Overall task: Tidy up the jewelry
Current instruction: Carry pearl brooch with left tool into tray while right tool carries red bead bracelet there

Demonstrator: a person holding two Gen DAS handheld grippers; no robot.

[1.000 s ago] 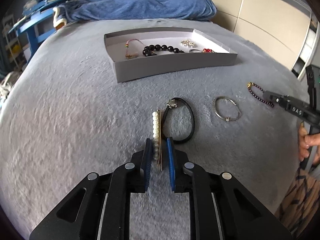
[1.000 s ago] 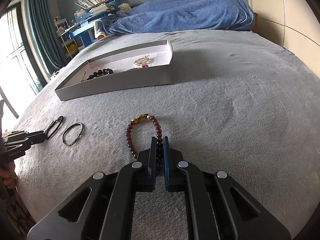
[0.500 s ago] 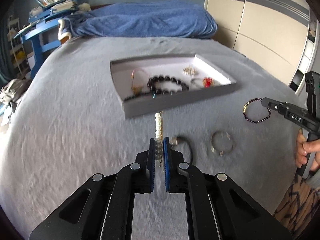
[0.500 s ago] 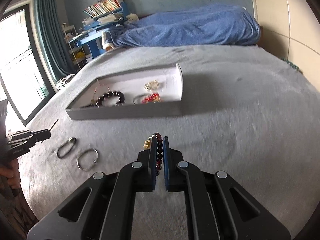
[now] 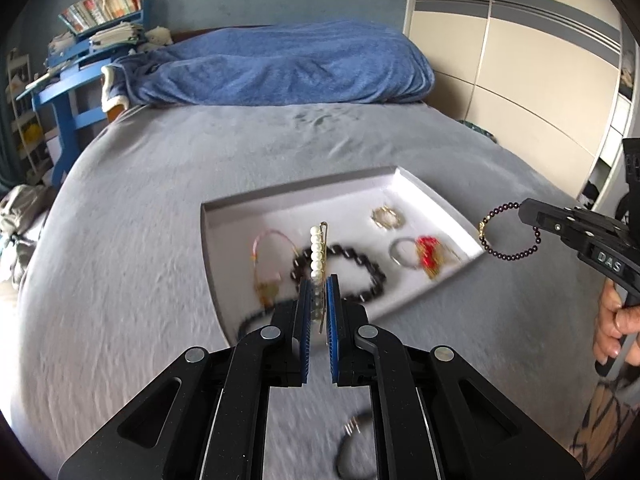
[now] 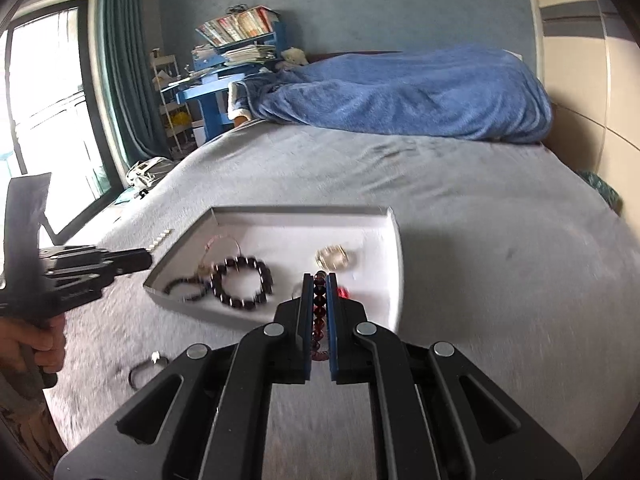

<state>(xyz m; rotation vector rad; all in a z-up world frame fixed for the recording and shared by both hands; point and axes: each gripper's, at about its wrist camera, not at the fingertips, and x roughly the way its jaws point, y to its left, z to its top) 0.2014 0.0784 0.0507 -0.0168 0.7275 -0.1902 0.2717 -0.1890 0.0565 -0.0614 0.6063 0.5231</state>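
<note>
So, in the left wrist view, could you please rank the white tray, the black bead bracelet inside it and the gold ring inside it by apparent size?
1. white tray
2. black bead bracelet
3. gold ring, lying farther back, though clearly smallest.

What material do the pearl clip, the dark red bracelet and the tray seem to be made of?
Pearl clip: glossy white beads, pearl or imitation, on a thin gold-coloured pin that looks like metal.
Dark red bracelet: translucent shiny round beads, perhaps glass or polished stone; a small gold-coloured piece shows in the left view.
Tray: matte white inside with thin folded walls, probably cardboard.
</note>
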